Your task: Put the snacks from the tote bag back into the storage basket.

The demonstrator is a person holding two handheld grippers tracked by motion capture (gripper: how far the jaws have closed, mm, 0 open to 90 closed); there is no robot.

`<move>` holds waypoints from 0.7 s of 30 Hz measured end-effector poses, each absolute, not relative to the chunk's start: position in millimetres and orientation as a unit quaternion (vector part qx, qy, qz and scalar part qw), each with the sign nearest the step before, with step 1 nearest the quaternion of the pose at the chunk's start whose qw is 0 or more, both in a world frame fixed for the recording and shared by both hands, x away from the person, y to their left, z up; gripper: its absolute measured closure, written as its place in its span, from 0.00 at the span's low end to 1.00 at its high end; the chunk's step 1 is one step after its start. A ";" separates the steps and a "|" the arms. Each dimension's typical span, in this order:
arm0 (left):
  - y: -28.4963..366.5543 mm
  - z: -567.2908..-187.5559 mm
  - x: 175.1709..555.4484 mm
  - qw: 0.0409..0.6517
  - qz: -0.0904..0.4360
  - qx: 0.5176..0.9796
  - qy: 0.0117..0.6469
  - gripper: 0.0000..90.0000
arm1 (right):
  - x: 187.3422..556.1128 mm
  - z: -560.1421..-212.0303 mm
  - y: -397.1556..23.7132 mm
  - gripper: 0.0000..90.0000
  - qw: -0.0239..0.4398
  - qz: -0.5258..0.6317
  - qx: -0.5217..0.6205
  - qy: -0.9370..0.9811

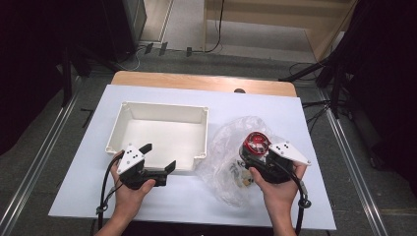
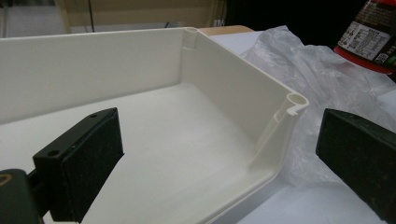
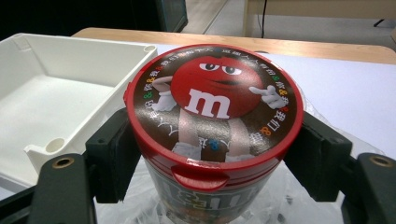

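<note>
Right gripper [image 1: 255, 158] is clamped on the M&M's candy tub [image 3: 212, 135], pads on either side of the body just under the red lid [image 3: 212, 100]. In the high view the tub sits at about 4 o'clock from table centre, over the clear plastic bag [image 1: 231, 147], well inside the white mat [image 1: 305, 128].

Left gripper [image 1: 158, 157] has jaws wide open, nothing between the pads. It hovers at the near right corner of the white tray [image 1: 125, 110], roughly 7 o'clock from table centre; one jaw over the tray floor, the other outside the wall on the bag side. The left gripper view shows that corner post between the two jaws.

My read: the tub is headed for the tray, which lies at 9 o'clock from it.

Risks from here:
- grip sits high, near the lid rim; the smooth round body could rotate or slide down in the pads if it tilts during the move
- bag film is loose beneath the tub; it could cling and drag along, or snag a jaw
- tray wall stands between tub and tray floor; too low a pass clips the rim and shoves the light tray
- left jaws straddle the tray corner; a careless move there knocks it sideways
- can't tell if the lid is fully latched
</note>
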State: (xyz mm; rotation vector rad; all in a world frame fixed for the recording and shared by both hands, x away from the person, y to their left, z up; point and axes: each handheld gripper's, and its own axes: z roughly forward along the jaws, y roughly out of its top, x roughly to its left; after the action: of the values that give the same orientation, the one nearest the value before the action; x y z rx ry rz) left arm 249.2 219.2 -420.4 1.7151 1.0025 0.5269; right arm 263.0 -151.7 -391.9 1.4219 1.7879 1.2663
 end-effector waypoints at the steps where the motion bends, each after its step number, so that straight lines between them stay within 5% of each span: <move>1: 221.1 -419.5 249.1 0.519 0.218 0.712 0.419 0.01 | 263.5 -392.0 -150.8 0.29 0.261 0.468 0.524 0.662; 21: 260.9 -421.7 243.8 0.512 0.243 0.700 0.435 0.01 | 270.7 -385.5 -126.9 0.29 0.257 0.473 0.509 0.672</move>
State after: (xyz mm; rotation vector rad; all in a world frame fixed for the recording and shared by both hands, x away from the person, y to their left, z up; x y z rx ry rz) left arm 243.8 260.9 -421.7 1.6840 1.0459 0.5844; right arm 270.7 -126.9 -385.5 1.3800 1.8234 1.2831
